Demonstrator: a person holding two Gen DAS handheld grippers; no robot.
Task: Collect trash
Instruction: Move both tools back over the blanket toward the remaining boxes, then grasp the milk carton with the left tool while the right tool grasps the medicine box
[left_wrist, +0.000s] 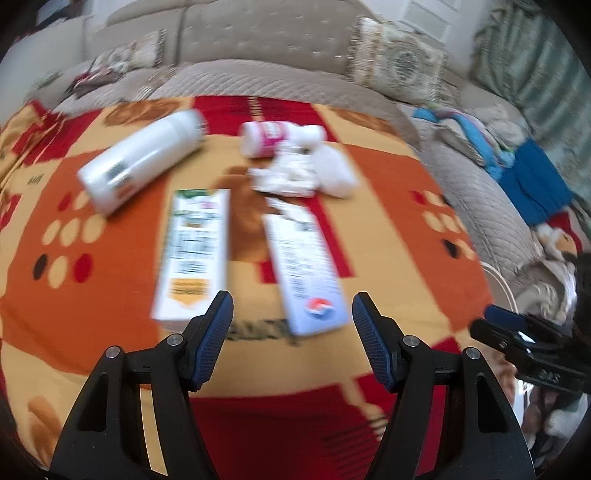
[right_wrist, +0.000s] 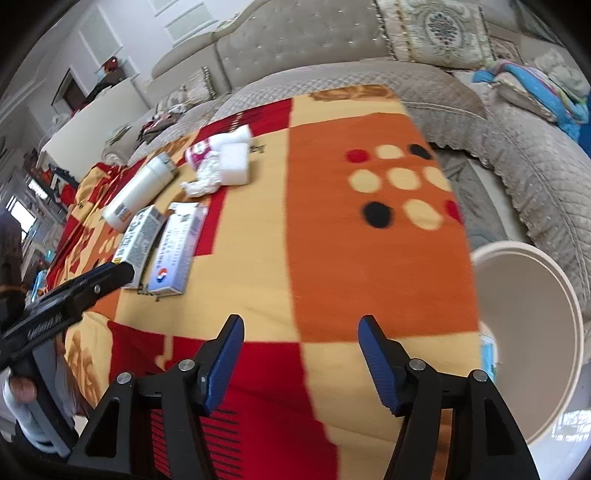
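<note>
Trash lies on a table under a red, orange and cream cloth (left_wrist: 388, 229). A white bottle (left_wrist: 142, 160) lies on its side at the far left. A small pink-labelled bottle (left_wrist: 269, 138) lies beyond crumpled white tissue (left_wrist: 288, 177) and a white wad (left_wrist: 338, 173). Two flat cartons lie nearer: one white with green and orange print (left_wrist: 194, 254), one pale blue with a red-blue logo (left_wrist: 304, 273). My left gripper (left_wrist: 291, 314) is open and empty, just short of both cartons. My right gripper (right_wrist: 301, 332) is open and empty over bare cloth (right_wrist: 369, 240). The cartons also show in the right wrist view (right_wrist: 177, 247).
A cream round bin (right_wrist: 532, 332) stands off the table's right edge, beside my right gripper. A grey quilted sofa (left_wrist: 258, 48) with cushions wraps around the far side and right. Blue cloth (left_wrist: 532, 184) lies on the sofa at right.
</note>
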